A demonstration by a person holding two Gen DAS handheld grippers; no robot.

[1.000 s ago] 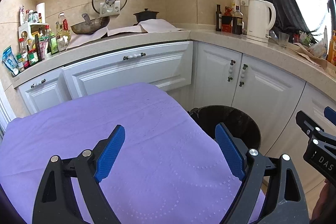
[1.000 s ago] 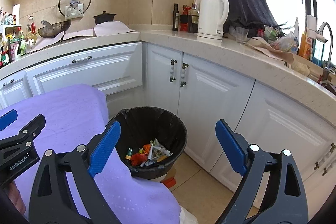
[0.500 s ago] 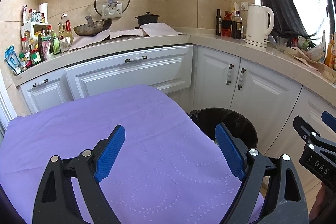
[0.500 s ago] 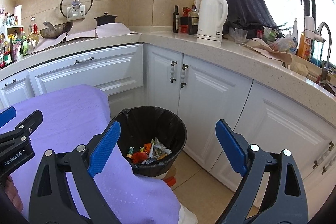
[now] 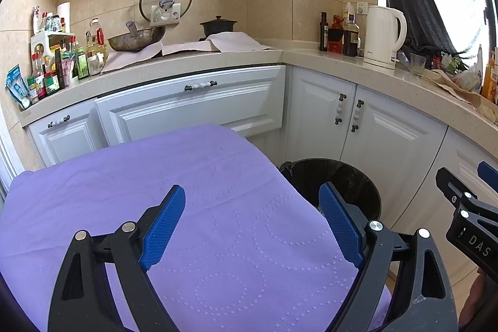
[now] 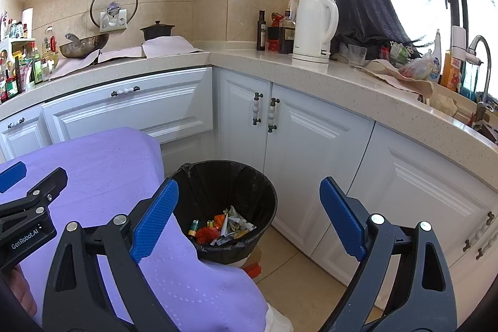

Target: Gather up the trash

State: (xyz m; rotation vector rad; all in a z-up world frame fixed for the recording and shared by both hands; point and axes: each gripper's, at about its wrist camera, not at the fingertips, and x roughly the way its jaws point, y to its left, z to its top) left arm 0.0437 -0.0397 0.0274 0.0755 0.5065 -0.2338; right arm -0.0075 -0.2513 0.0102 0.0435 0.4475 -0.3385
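A black-lined trash bin [image 6: 224, 201] stands on the floor beside a table with a purple cloth [image 5: 155, 192]. Several pieces of trash [image 6: 222, 227] lie at its bottom: wrappers, something red, a small battery. My left gripper [image 5: 252, 223] is open and empty above the purple cloth, with the bin [image 5: 336, 185] past its right finger. My right gripper [image 6: 249, 217] is open and empty, held above the bin. No trash shows on the cloth.
White cabinets [image 6: 311, 145] wrap around the corner behind the bin. The counter [image 6: 358, 83] holds a white kettle [image 6: 314, 30], bottles, a glass, a wok and a black pot. A tap [image 6: 479, 58] stands at the far right. Tan floor tiles [image 6: 298, 276] show beside the bin.
Both grippers have risen and tilted up slightly, so the counter and cabinets sit lower in view. Both stay open and empty.
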